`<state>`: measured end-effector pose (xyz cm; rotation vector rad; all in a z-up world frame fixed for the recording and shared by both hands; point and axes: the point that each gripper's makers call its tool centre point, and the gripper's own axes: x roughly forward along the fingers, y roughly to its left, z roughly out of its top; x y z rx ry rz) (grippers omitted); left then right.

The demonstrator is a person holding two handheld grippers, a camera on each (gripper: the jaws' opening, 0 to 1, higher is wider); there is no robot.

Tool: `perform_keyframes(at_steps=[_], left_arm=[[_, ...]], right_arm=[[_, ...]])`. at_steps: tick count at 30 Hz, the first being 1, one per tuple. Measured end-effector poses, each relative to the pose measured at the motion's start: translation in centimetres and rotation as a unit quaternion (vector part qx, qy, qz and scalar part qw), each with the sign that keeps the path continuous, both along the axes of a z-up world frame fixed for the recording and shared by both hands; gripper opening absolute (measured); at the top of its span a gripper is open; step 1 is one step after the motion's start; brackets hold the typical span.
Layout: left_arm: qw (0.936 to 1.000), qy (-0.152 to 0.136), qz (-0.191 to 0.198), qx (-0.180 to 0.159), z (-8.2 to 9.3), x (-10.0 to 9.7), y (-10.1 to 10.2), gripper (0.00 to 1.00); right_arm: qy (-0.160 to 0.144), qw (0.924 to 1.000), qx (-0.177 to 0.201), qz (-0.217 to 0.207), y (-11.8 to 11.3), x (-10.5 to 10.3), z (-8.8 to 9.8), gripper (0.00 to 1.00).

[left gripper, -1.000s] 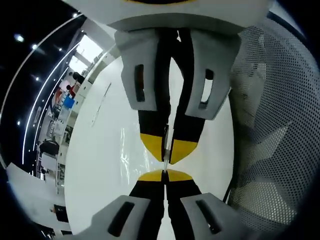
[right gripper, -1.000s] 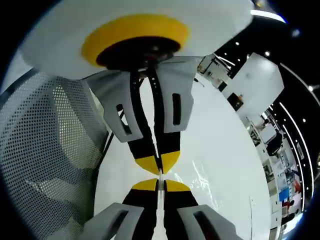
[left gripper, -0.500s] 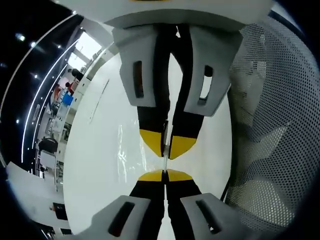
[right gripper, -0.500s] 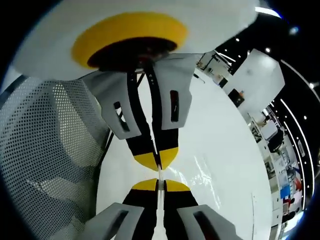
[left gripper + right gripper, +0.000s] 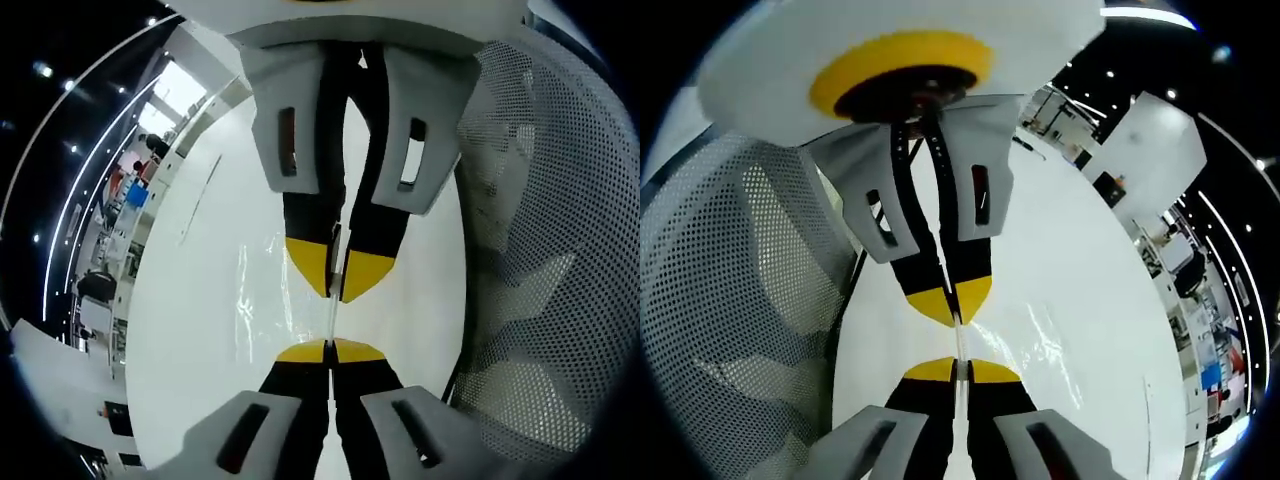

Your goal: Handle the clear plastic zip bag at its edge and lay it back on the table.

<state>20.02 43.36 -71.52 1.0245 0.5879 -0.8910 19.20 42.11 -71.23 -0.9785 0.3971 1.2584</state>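
1. In the left gripper view, the left gripper point(image 5: 328, 347) is clamped tight on the edge of the clear plastic zip bag point(image 5: 262, 300), which is stretched between both tools above the white table point(image 5: 190, 330).
2. The right gripper point(image 5: 335, 272) faces it, jaws pinched on the same edge, tips near but apart.
3. Risk: if 1 tool lets go early, the slick film may slip, fold or land crumpled.
4. The mesh chair back point(image 5: 730, 330) stands just beside the table.
5. Hard to read: the bag is mostly glare, so its outline, zip seal and any contents cannot be made out.
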Motion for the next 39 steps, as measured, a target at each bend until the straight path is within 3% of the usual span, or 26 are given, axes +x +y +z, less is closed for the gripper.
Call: perform_keyframes(at_steps=[39], left_arm=[[0.9999,0.007,0.002,0.011,-0.6,-0.1,0.7,0.0]], right_arm=[[0.007,0.9998,-0.009,-0.019,-1.3,0.2,-0.5,0.0]])
